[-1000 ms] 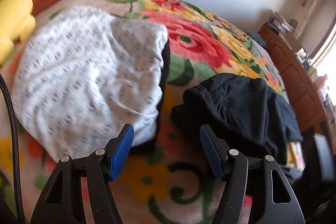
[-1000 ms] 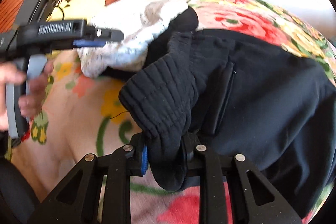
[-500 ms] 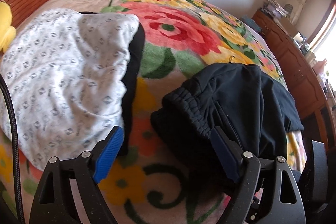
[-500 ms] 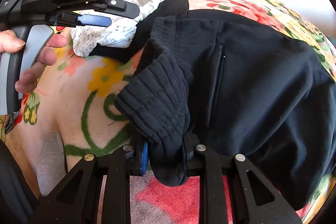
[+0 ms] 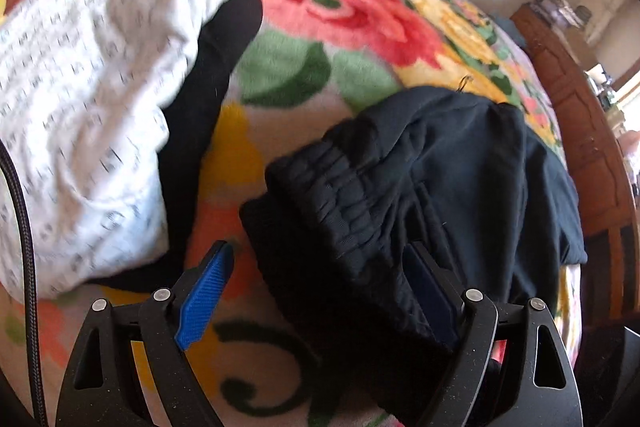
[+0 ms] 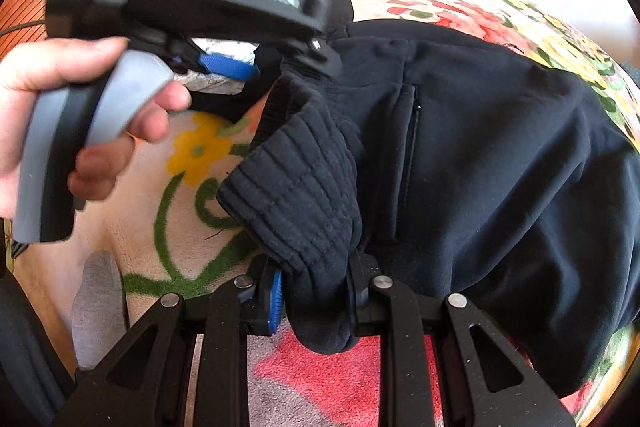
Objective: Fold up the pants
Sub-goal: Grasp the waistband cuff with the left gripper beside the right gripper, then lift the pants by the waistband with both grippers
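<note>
A: Where are the black pants (image 6: 500, 163) just now?

B: Spread over the floral blanket (image 5: 352, 7), with the ribbed waistband (image 6: 296, 187) bunched at the near end; past the waistband lies a white patterned garment (image 5: 80, 99) with a dark piece under it, near but not touching the pants.

A: And the right gripper (image 6: 314, 297)?

B: Its fingers are narrow and pinch a thick fold of the waistband; the cloth bulges out below the pads; I judge it holds that corner up so the band stays taut and does not slump onto the blanket.

A: Why does the left gripper (image 5: 320, 291) stand so wide?

B: It has nothing in it; one blue pad (image 5: 204, 299) hangs over bare blanket beside the waistband, the other sits over the black cloth; so the gathered band lies between the fingers without being pressed; a wide gap suits so thick a ruffle.

A: So the hand (image 6: 80, 107) brings it to the far side of the waistband from the right gripper?

B: That is how it looks in the right view; probably to take a second corner, so both ends of the band can be lifted and laid together; no fold looks made yet.
</note>
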Available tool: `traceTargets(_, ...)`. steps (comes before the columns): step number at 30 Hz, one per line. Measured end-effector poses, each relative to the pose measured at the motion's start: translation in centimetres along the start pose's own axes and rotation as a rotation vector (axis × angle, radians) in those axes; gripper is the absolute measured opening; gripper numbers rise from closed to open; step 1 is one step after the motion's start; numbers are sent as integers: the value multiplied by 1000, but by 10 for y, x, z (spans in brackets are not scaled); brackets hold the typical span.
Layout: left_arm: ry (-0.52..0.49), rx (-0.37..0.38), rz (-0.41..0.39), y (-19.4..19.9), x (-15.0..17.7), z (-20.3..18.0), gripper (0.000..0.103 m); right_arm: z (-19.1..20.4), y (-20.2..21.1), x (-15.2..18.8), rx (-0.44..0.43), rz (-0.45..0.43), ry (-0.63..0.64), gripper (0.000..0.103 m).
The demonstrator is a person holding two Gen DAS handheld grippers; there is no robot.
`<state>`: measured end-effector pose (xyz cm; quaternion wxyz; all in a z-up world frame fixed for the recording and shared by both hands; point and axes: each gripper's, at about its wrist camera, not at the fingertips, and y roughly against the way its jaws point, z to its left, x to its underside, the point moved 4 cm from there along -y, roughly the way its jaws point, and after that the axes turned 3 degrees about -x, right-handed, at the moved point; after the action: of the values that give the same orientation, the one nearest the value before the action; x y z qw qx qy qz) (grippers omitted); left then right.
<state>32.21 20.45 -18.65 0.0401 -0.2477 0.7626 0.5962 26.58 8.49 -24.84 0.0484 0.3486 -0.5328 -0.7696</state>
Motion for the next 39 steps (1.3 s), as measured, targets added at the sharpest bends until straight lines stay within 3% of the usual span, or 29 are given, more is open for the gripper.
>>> traceTargets(10,116,85,131,-36,5,20,89,-8,2,2,-9,1,-16,24)
traceTargets(15,160,130,159,-51,1,27,89,-13,2,1,-17,-3,-29,24)
traceTargets(19,145,122,163,-57,1,21,89,-14,3,2,-19,-11,-30,24)
traceTargets(20,145,135,167,-55,3,20,86,-14,4,2,-19,-14,-31,24)
traceTargets(23,189,223,191,-54,6,19,66,-14,9,2,-12,-36,-29,24)
traceTargets(29,312,333,229,-58,8,36,60,-10,16,2,-12,-64,-15,24)
traceTargets(31,344,359,232,-60,8,39,41,-9,18,1,-15,-73,-12,24)
traceTargets(34,261,307,184,-48,3,33,28,-4,19,2,-14,-75,9,23)
traceTargets(39,178,235,75,-5,-9,32,25,11,32,-13,-29,-115,51,22)
